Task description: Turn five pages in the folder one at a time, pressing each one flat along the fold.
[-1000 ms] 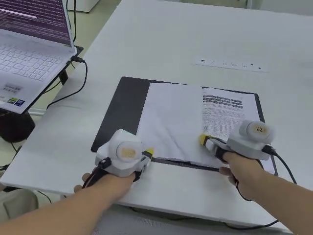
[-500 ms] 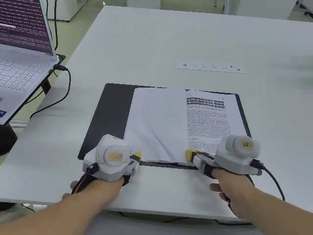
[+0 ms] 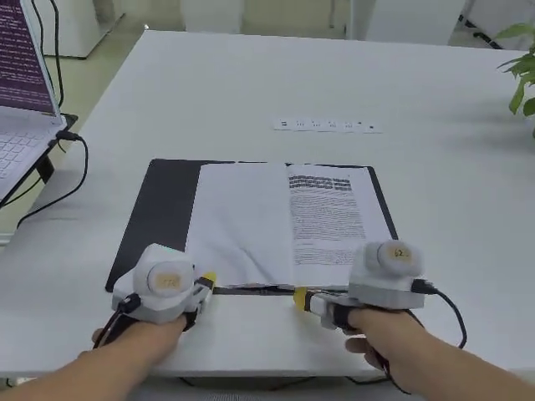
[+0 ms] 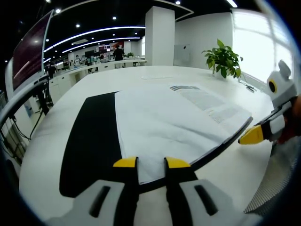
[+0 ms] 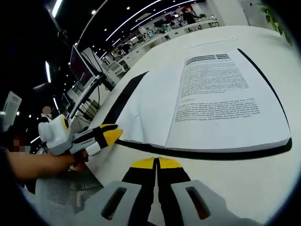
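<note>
The left gripper (image 4: pixel 150 164) has its yellow-tipped jaws a little apart. They point at the near edge of the folder (image 3: pixel 155 219), with the edge of the blank page (image 3: pixel 238 219) showing in the gap, and whether the tips touch the paper cannot be told. The right gripper (image 5: pixel 155 163) has its jaws pressed together with nothing between them. Its tips sit just short of the folder's near edge, below the printed page (image 3: pixel 328 219). In the head view the two grippers sit side by side at the near edge of the table (image 3: pixel 251 75), the left one at the bottom corner of the blank page and the right one under the fold. Each gripper view catches the other gripper coming in from the side, tips toward the folder. The folder lies open and flat on the white table. Its black cover is bare on the left, the blank page lies across the middle and the printed page is on the right, with the text block darkest at the top. Beyond the folder a white power strip (image 3: pixel 326 125) lies on the table. A laptop (image 3: pixel 18 75) with a lit screen stands at the far left, and a black cable (image 3: pixel 73 167) trails from it. A plant (image 3: pixel 522 71) shows at the far right.
</note>
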